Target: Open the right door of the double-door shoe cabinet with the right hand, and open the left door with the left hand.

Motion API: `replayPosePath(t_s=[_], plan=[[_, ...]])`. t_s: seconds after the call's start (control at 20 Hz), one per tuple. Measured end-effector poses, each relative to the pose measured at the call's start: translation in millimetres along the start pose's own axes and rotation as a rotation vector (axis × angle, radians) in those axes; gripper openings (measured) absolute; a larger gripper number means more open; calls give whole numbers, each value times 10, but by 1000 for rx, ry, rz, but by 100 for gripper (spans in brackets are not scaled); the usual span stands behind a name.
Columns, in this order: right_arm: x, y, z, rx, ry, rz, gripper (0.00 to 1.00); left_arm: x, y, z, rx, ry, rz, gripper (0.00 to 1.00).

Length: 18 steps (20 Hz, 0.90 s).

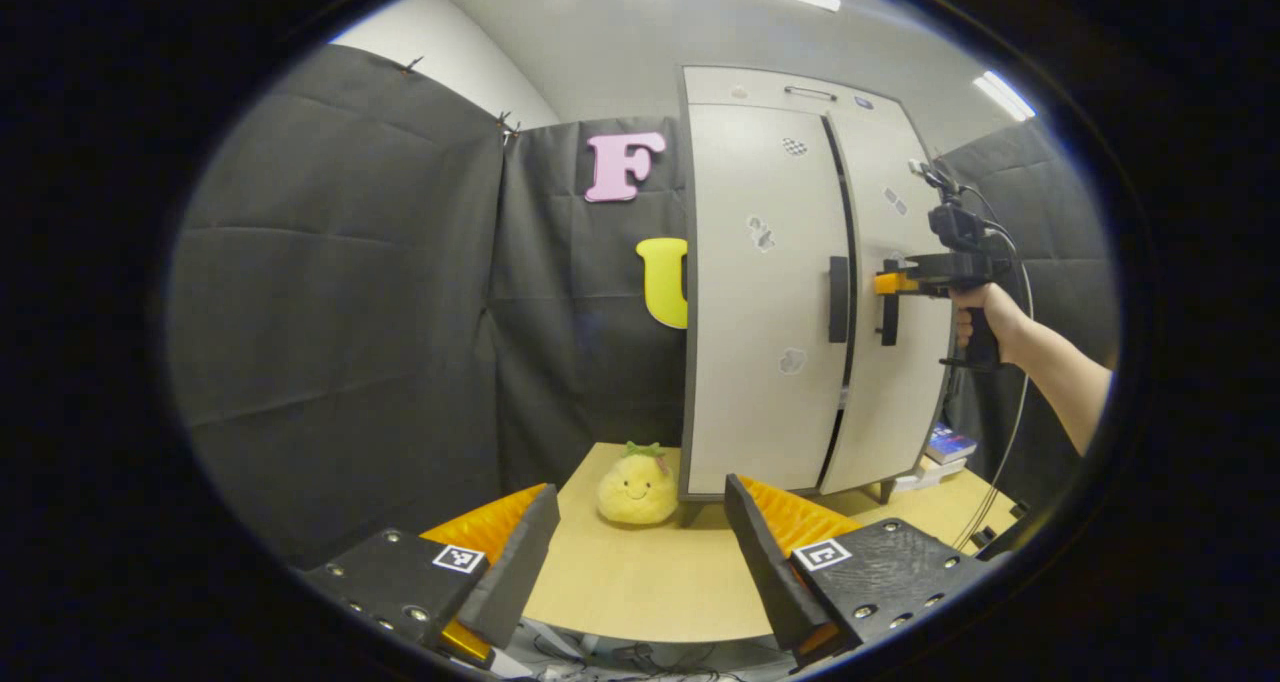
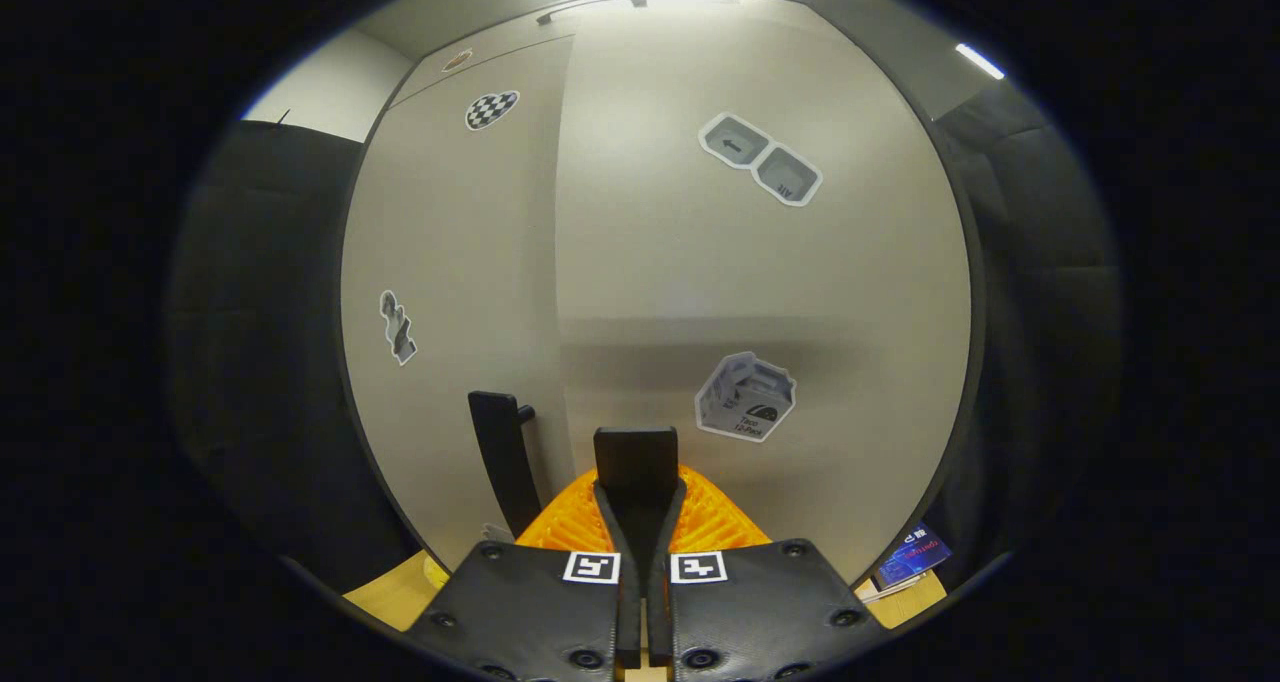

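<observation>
Shoe cabinet [image 1: 770, 292] stands upright at the far end of the table [image 1: 640, 572], a tall pale box with two doors and a dark vertical bar handle on each, the pair sitting close together either side of the middle seam. Right tongs [image 2: 640, 497] are pinched together around the right door's handle [image 2: 636, 459]; the left gripper view shows them at that bar too, with a hand [image 1: 985, 322] behind them. Right door [image 1: 895, 312] looks cracked open a touch. Left tongs [image 1: 640, 542] are spread wide, well back from the cabinet, holding nothing. My guess is the doors are light, stiff panels on hinges, so they should swing easily. The slick door faces give no grip, so grab the left handle [image 1: 838, 299] mid-bar. A plush pineapple [image 1: 637, 484] sits near the cabinet's foot.
</observation>
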State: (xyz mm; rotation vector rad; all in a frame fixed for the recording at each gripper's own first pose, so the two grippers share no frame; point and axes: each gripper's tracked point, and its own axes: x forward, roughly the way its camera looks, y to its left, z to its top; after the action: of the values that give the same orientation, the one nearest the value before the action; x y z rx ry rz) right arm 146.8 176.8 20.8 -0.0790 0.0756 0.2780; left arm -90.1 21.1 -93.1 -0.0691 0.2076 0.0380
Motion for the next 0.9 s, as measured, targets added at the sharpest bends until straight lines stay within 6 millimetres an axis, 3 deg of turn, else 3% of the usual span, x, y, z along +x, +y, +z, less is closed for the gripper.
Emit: replayPosePath(t_s=[0.15,0.2,0.4,0.5,0.55,0.6,0.65,0.9], plan=[[-196,-21,-20,16,-4,25,0,-30,-101,10,-28,-1,-16,95],[-281,-37,-30,27,-5,35,5,-27,-137,20,-40,0,-20,96],[-595,-156,-82,29,3,50,0,-86,-232,-24,-45,10,-35,95],[-743,-209,-90,36,4,53,4,-99,-280,-59,-45,18,-44,95],[-809,-236,-89,37,7,54,0,-97,-316,-74,-48,20,-51,95],[-869,-271,-94,36,10,53,4,-106,-359,-66,-50,20,-59,95],[-935,-309,-97,30,11,51,0,-107,-396,-68,-52,20,-65,95],[-1240,-536,-119,45,6,31,4,-74,-594,-86,-48,26,-113,95]])
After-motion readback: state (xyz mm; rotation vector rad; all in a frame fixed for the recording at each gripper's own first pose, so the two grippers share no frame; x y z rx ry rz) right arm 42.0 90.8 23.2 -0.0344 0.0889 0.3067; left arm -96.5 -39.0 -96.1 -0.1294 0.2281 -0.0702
